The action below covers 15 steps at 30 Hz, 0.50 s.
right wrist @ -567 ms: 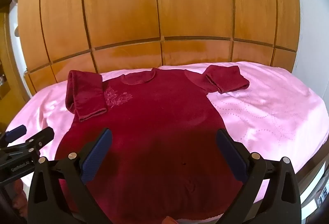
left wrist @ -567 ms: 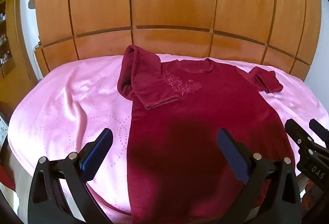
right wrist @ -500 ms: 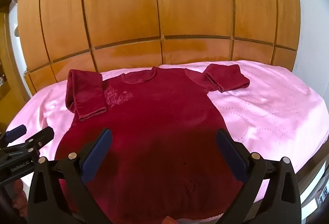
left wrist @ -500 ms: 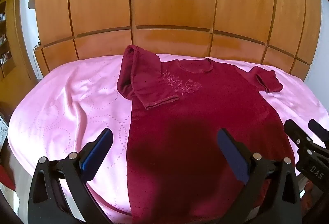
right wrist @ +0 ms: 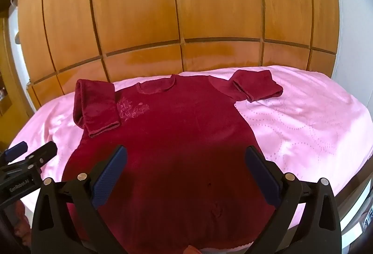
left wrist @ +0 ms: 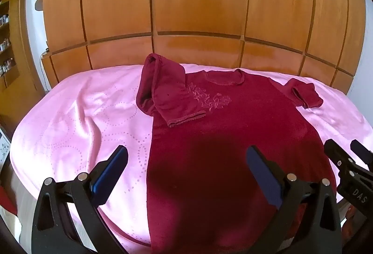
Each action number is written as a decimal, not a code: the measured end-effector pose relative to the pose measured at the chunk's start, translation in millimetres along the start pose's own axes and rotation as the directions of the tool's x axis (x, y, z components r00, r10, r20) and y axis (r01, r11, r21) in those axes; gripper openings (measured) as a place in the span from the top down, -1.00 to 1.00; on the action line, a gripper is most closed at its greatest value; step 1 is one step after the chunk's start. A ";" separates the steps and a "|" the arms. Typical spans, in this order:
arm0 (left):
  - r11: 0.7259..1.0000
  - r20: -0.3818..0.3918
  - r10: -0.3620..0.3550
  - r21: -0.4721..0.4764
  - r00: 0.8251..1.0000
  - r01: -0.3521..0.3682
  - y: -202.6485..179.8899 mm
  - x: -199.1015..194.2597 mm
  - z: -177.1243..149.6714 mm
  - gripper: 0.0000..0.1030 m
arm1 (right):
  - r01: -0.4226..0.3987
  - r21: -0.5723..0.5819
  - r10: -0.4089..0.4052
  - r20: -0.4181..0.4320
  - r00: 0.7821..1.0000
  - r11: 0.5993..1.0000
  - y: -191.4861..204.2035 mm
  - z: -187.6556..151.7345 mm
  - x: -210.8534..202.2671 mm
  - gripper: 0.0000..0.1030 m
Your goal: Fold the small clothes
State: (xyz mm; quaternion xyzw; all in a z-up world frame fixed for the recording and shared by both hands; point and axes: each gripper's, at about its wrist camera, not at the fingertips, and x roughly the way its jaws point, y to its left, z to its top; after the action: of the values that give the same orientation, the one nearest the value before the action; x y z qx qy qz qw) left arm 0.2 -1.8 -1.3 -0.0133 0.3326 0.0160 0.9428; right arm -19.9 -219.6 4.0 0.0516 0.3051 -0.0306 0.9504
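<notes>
Tongs, left [left wrist: 186, 174] and right [right wrist: 185, 174], hover level, spread wide and empty, above the red sweater [right wrist: 163, 137].

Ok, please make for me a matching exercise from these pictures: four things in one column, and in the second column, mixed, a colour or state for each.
Column one:
1. sweater
2. bedspread
3. left sleeve
4. left gripper

Column two:
a. pink, with dotted pattern
b. open, holding nothing
c. dark red, spread flat, neckline at the far side
d. folded inward onto the chest, beside the embroidery

Pairs: 1-c, 2-a, 3-d, 4-b
</notes>
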 end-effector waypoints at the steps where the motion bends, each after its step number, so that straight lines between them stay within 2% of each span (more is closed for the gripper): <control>1: 1.000 -0.001 -0.001 0.000 1.000 0.001 0.0 0.3 -0.3 -0.96 | 0.001 0.001 -0.001 -0.001 1.000 1.000 0.1 -0.3 0.6 -0.94; 15: 1.000 -0.013 0.002 0.004 1.000 -0.002 2.0 2.6 -2.2 -0.96 | -0.004 0.008 0.004 0.001 1.000 1.000 -1.1 -2.5 -0.1 -0.94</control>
State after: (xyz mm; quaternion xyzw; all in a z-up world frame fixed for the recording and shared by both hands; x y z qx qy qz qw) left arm 0.7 0.2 -4.6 -0.0114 0.3386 0.0165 0.9407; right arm -21.5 -220.4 2.0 0.0561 0.3043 -0.0300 0.9504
